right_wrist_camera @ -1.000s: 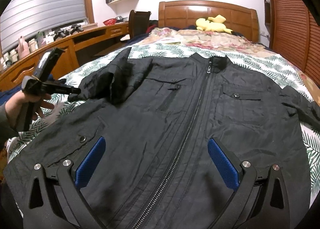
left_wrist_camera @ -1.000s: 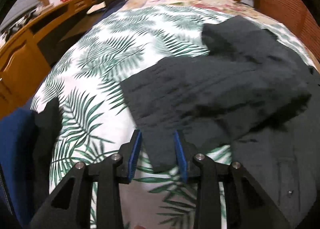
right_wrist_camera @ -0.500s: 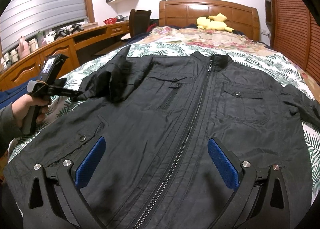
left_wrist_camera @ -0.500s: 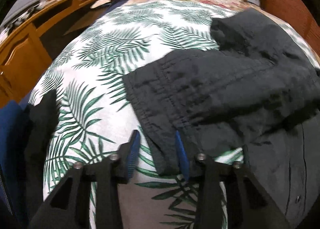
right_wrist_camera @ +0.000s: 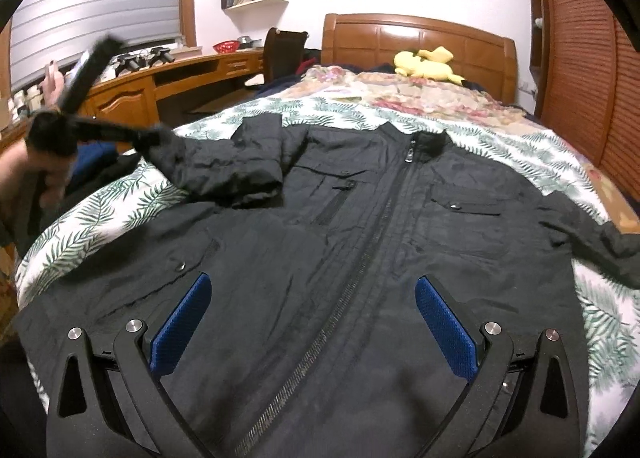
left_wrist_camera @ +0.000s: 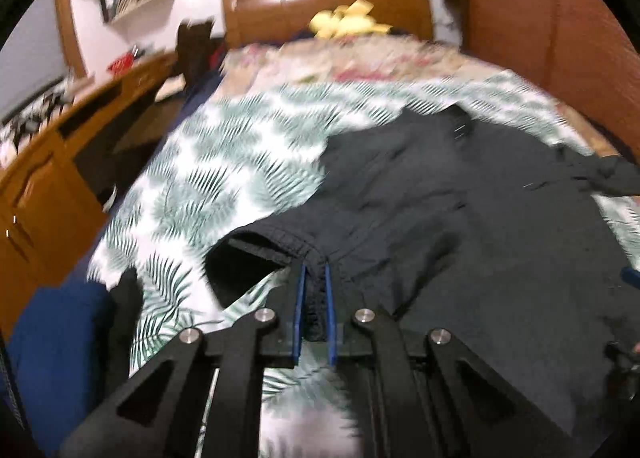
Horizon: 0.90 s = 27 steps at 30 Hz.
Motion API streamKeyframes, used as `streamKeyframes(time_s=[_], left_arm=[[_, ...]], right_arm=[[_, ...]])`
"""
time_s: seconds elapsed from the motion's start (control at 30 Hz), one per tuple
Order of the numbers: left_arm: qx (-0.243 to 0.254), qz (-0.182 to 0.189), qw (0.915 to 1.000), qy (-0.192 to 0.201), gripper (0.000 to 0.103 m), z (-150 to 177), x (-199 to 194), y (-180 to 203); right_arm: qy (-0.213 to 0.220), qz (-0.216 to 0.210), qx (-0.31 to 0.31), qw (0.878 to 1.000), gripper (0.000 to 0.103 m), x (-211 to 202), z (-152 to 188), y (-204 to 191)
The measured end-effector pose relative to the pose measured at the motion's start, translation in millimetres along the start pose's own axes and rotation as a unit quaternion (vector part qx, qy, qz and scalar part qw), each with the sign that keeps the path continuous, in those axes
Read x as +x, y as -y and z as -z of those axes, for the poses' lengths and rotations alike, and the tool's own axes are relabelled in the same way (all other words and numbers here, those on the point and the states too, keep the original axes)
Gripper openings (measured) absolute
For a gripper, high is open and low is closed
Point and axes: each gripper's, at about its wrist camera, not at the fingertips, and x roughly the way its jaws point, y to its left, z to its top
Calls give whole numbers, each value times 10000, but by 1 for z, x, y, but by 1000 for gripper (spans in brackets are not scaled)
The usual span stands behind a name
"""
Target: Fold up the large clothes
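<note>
The black zip-up jacket (right_wrist_camera: 360, 258) is lying front-up across the palm-leaf bedspread (right_wrist_camera: 540, 149), filling the frame's centre. The left gripper (left_wrist_camera: 314, 298) is pinching the sleeve cuff (left_wrist_camera: 280, 242), lower centre. The right gripper (right_wrist_camera: 316, 322) is hovering wide open, holding nothing.

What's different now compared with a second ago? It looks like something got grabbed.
The left gripper closed its blue pads on the sleeve cuff of the black jacket and lifted it off the palm-print bedspread, raising the sleeve up and toward the jacket's body. The right gripper stayed open above the hem, holding nothing. The jacket's body, the yellow plush toy and the bed look unchanged.
</note>
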Motion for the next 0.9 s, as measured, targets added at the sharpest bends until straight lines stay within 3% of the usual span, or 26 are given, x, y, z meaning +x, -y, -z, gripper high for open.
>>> streamKeyframes(time_s=[0.2, 0.47, 0.63, 0.9], left_arm=[[271, 588, 9964, 549, 5, -7, -60, 60], [427, 1207, 9895, 675, 5, 21, -98, 122], [433, 1214, 9897, 630, 7, 37, -99, 133], [247, 1188, 9897, 757, 24, 71, -103, 116]], right_arm=[[11, 82, 266, 9996, 103, -30, -2, 19], [103, 336, 676, 9971, 103, -68, 2, 51], [36, 430, 721, 9965, 103, -73, 5, 57], [-79, 303, 655, 9974, 103, -57, -2, 43]])
